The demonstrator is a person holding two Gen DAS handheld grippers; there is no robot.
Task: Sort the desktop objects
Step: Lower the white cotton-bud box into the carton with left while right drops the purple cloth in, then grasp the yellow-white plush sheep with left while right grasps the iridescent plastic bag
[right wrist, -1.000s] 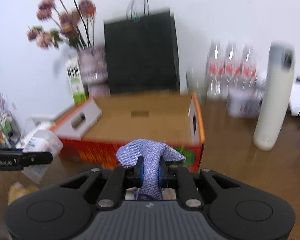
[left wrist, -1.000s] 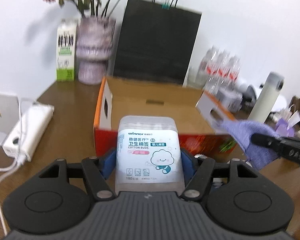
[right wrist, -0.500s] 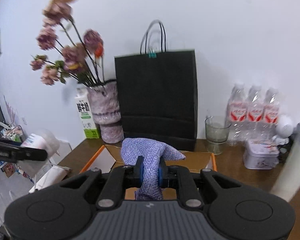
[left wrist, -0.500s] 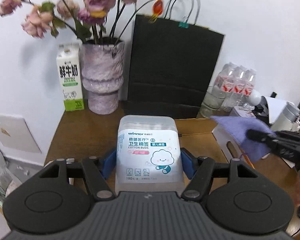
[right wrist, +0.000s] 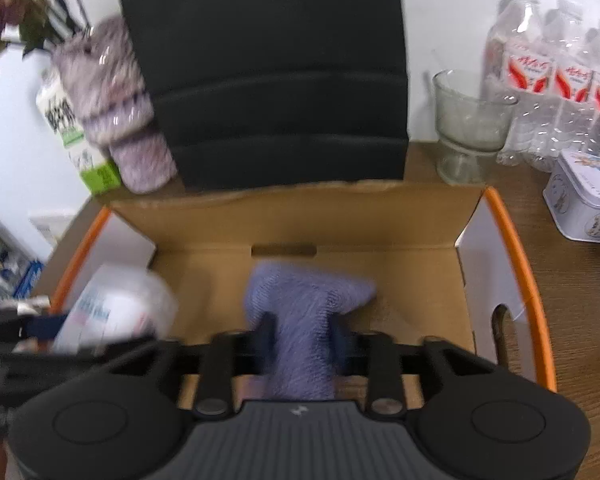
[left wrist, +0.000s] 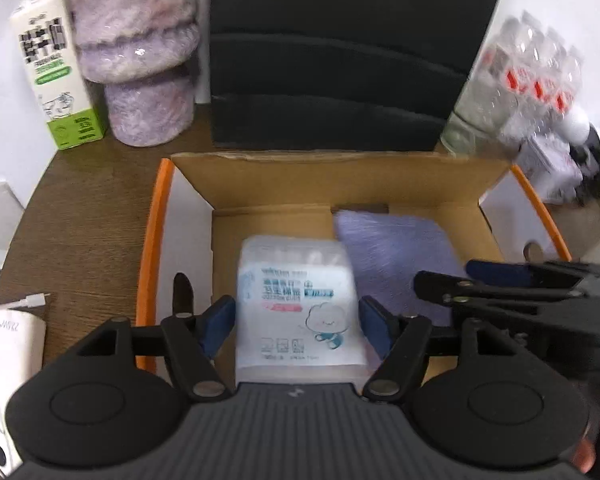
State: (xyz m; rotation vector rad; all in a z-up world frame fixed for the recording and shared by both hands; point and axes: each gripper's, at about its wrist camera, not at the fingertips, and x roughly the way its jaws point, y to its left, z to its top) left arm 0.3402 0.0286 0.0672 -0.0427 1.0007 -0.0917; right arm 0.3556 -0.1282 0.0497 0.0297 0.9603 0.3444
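Left wrist view: the left hand-held gripper (left wrist: 296, 320) hangs over the open cardboard box (left wrist: 380, 176).
Left hand-held gripper: its jaws are opening, and the cotton bud box (left wrist: 296, 300) sits between the blue pads (left wrist: 218, 326). A thin gap shows on both sides, so the pads are not pressing on it.
Cotton bud box: it is inside the cardboard box, at the 6 o'clock side of the box floor, just beside the purple cloth (left wrist: 392, 256).
Right wrist view: the right hand-held gripper (right wrist: 302, 340) is also over the cardboard box (right wrist: 300, 208).
Right hand-held gripper: its jaws are opening, and the purple cloth (right wrist: 304, 312) is between them. It is too blurry to tell if the pads touch it.
Purple cloth: it is inside the box, at about 3 o'clock from the cotton bud box in the left wrist view.
Table (left wrist: 80, 208): brown wood, with the box on it.
Behind the box: a black paper bag (left wrist: 340, 60) at 12 o'clock, a purple vase (left wrist: 140, 60) and a milk carton (left wrist: 56, 64) at 10 o'clock, and water bottles (right wrist: 560, 80) with a glass cup (right wrist: 468, 120) at 2 o'clock.
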